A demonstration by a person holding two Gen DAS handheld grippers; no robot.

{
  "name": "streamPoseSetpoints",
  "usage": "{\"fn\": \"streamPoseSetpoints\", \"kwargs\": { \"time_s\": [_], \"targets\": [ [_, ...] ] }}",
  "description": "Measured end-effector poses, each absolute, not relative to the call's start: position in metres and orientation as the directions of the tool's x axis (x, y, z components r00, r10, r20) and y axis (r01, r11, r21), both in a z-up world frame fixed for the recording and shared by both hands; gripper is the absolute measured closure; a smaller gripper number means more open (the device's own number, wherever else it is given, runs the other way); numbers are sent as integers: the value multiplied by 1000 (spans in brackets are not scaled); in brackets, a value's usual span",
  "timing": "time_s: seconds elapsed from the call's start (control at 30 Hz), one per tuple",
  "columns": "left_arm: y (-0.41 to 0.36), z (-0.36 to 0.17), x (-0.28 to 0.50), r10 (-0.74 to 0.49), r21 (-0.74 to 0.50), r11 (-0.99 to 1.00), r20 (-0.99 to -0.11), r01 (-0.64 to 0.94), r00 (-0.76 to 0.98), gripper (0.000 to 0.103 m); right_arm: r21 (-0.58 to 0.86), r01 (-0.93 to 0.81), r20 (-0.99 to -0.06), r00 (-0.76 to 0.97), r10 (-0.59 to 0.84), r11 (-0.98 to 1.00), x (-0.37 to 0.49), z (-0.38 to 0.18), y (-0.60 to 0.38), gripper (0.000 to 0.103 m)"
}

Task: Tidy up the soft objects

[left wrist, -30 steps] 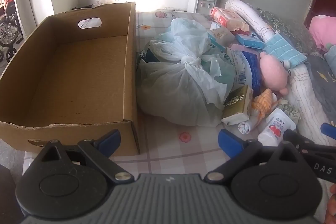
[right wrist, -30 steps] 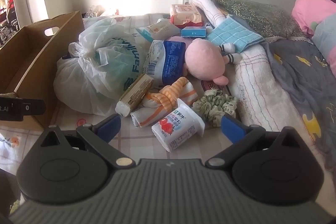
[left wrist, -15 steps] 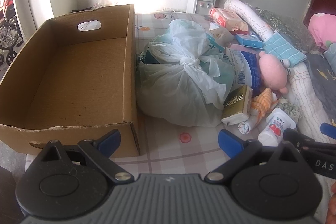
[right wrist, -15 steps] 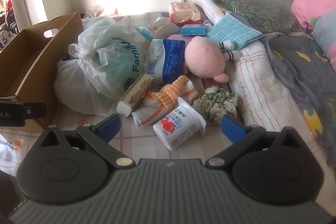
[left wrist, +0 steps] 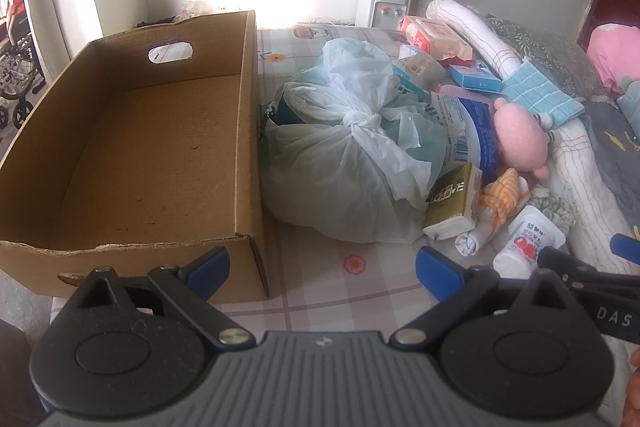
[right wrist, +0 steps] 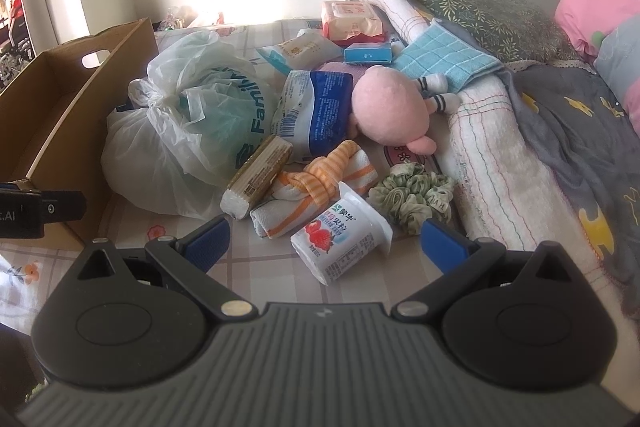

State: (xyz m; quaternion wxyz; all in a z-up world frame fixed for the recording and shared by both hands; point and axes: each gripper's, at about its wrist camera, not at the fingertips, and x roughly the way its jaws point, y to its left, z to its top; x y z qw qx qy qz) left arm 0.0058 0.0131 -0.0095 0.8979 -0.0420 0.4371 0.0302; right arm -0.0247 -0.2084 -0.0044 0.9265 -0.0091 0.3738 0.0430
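An empty cardboard box (left wrist: pixel 132 155) lies on the bed at ten o'clock; beside it, the knotted plastic bag (left wrist: pixel 348 163). At one o'clock lies the pink plush toy (right wrist: pixel 390 109). Left hand-held gripper (left wrist: pixel 322 265) and right hand-held gripper (right wrist: pixel 324 241) both gape wide, holding nothing.

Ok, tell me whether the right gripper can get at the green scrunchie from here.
Probably yes: the right gripper is open, and the green scrunchie lies uncovered just ahead, though the yogurt cup sits close beside it.

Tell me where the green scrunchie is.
In the right wrist view the green scrunchie lies right of centre on the bed, between the knotted orange-striped cloth and the rolled white blanket, behind the yogurt cup.
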Motion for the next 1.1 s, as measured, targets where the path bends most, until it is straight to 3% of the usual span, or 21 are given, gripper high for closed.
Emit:
{"fn": "streamPoseSetpoints", "kwargs": {
  "time_s": [1.1],
  "targets": [
    [14, -17, 11, 24, -38, 995, -799, -91, 600, 3, 6, -97, -704, 707, 73, 995, -18, -12, -203, 1]
  ]
}}
